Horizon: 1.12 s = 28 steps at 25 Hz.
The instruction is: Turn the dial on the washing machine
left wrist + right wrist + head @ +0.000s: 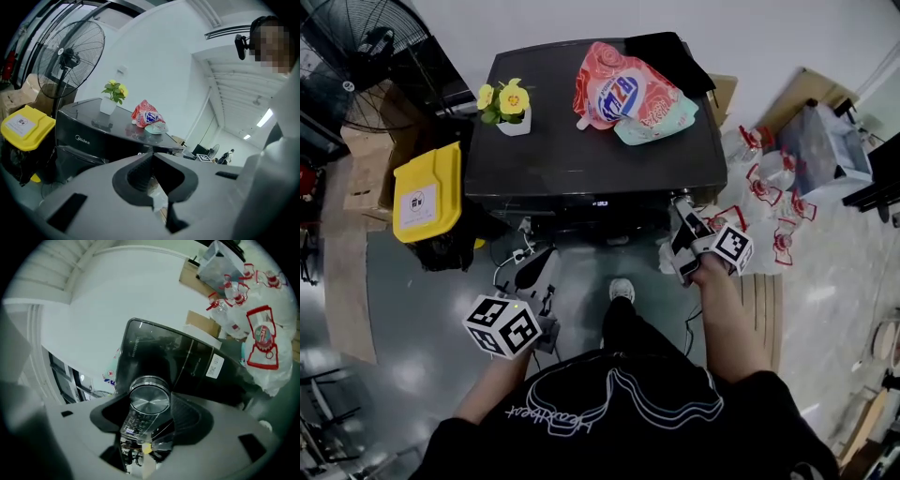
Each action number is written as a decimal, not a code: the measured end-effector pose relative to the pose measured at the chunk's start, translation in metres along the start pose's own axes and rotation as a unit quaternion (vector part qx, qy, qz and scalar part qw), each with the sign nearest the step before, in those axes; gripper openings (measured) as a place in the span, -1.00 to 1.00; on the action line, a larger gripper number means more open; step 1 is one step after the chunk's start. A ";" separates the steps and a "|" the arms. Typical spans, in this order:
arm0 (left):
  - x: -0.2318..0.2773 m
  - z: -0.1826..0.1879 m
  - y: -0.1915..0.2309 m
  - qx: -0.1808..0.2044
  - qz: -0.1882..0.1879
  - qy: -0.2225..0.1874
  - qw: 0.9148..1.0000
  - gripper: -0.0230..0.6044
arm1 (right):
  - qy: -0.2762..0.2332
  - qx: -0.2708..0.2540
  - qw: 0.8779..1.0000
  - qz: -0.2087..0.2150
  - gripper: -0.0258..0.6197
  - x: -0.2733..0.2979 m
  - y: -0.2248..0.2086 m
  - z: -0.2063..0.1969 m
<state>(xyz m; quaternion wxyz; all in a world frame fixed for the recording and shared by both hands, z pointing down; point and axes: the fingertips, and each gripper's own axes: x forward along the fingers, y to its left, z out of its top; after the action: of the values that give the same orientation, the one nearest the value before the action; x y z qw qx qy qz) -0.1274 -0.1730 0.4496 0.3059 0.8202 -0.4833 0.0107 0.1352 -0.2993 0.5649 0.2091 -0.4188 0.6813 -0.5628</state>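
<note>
This looks like a warehouse-style test hall: a washing machine (pixel 581 141) stands free on a glossy concrete floor (pixel 403 309), an industrial pedestal fan (pixel 358 58) at ten o'clock, cardboard boxes (pixel 794 97) at two o'clock, strip lights (pixel 265 117) under a high white ceiling (pixel 234 79).

The head view looks steeply down from above the person onto the washing machine (pixel 581 159) top and the floor before it. The left gripper view sits low and farther back, facing up past the machine's front corner toward a fan (pixel 70 58). The right gripper view, tilted sideways, is pressed close to the front panel's dial (pixel 149 399). All three share the machine.
</note>
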 end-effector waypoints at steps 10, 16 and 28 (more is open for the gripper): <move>0.001 -0.009 0.006 -0.013 0.013 0.011 1.000 -0.91 | -0.013 -0.035 0.999 0.004 -0.06 -0.001 0.002 0.004; 0.003 -0.012 0.009 -0.018 0.015 0.012 1.000 -0.91 | 0.016 -0.335 0.940 -0.067 0.18 -0.004 0.012 -0.005; -0.008 -0.022 0.018 -0.020 0.032 0.012 0.999 -0.91 | 0.012 -0.736 0.640 -0.218 0.09 0.000 0.026 -0.011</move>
<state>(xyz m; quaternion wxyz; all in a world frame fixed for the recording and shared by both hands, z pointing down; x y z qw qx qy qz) -0.1395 -0.1617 0.4743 0.3280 0.7976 -0.5058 0.0210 0.1178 -0.2924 0.5437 -0.3055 -0.5643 0.7616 0.0909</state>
